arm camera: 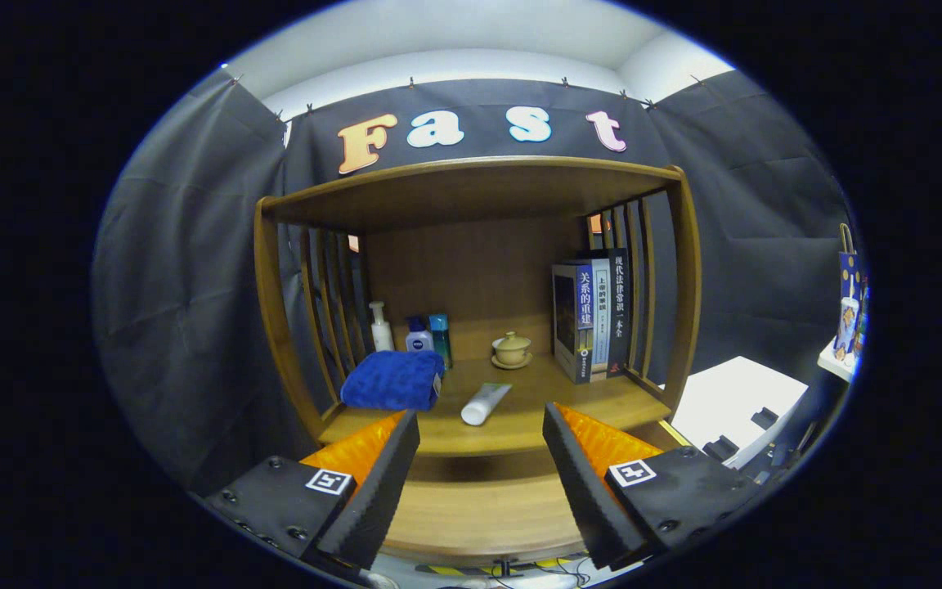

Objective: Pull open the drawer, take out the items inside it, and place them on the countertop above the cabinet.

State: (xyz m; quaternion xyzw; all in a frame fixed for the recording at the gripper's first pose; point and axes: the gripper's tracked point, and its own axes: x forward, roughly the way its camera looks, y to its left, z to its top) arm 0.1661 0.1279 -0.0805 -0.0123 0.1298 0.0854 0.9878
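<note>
Jaws apart, tube [485, 404] beyond gripper [481, 442]

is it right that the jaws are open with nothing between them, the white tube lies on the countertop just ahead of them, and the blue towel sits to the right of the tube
One detail is off. The gripper view shows the blue towel to the left of the white tube, not the right. The rest holds: the gripper has its jaws open with nothing between them, and the tube lies on the countertop just ahead.
</note>
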